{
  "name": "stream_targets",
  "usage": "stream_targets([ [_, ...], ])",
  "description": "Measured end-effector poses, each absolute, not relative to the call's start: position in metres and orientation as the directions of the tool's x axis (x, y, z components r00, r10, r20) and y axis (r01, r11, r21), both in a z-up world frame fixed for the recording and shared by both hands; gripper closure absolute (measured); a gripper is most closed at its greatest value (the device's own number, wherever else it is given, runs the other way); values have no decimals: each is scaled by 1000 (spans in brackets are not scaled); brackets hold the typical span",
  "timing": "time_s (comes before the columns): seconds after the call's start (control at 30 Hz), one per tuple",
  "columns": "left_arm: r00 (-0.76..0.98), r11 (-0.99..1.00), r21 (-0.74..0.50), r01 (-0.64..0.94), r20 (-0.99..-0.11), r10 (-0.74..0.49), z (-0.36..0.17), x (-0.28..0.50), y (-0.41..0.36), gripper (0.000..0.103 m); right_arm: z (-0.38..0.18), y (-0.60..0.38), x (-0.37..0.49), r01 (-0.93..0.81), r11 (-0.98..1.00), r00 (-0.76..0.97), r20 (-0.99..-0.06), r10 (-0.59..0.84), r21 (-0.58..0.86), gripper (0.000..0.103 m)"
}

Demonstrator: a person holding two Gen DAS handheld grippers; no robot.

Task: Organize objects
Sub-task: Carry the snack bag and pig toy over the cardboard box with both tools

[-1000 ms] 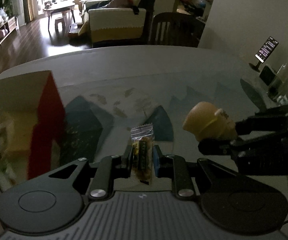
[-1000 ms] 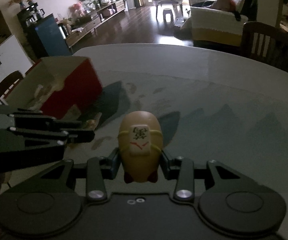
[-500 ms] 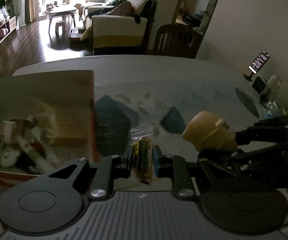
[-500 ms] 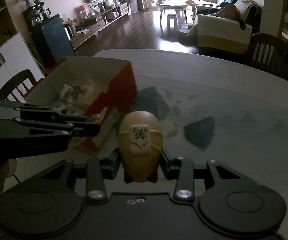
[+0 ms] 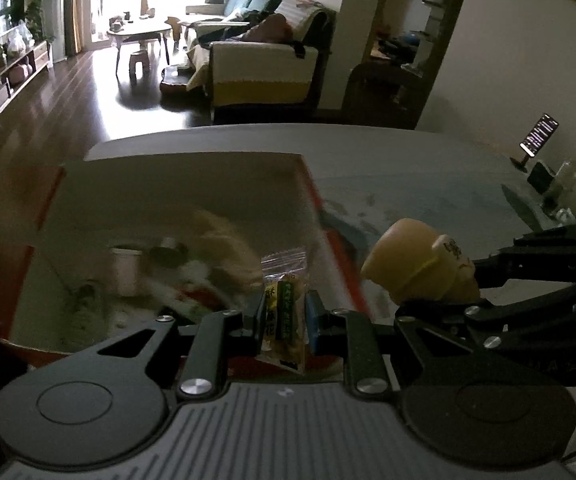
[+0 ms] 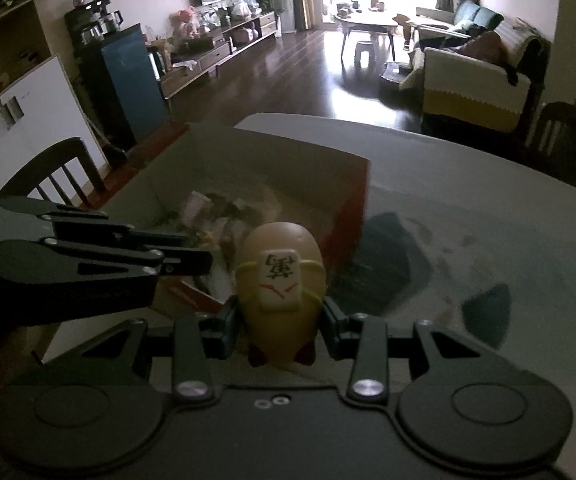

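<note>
Snack packet [image 5: 283, 312] is being pinched between the jaws of the left gripper [image 5: 281, 314], which is closed down narrow on it, and it's being held over the near part of the open red box [image 5: 340, 264]. Crinkly clear plastic, so it's probably light, floppy and a bit slippery; the grip is being taken around the middle, where the contents give the pads something firmer to bite on.

Over on the other side, a yellow egg-shaped toy [image 6: 279, 292] with a mahjong-tile face is being clamped by the right gripper [image 6: 281, 320], jaws spread about as wide as its body. It looks like smooth, hard plastic, so it could be squeezed out if it's being held too far from the widest part. It's being kept just outside the box's right wall, above the bench [image 6: 468, 216].

Box contents are being blurred too much to tell apart. Room is being limited by the box walls and by the two grippers sitting close together; the bench to the right looks wide open.
</note>
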State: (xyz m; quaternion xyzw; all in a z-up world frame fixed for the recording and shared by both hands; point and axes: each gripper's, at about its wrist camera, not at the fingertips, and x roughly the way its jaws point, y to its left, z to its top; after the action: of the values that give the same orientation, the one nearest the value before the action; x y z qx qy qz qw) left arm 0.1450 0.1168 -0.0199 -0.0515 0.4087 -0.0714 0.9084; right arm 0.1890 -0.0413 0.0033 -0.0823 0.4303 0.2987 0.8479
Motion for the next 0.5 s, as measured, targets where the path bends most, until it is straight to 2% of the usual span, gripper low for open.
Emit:
stream_targets([
  [0.5, 652, 996, -56, 70, -753, -88, -30, 173, 193, 83, -13, 35, 212, -589, 806, 457, -796, 397, 64, 63],
])
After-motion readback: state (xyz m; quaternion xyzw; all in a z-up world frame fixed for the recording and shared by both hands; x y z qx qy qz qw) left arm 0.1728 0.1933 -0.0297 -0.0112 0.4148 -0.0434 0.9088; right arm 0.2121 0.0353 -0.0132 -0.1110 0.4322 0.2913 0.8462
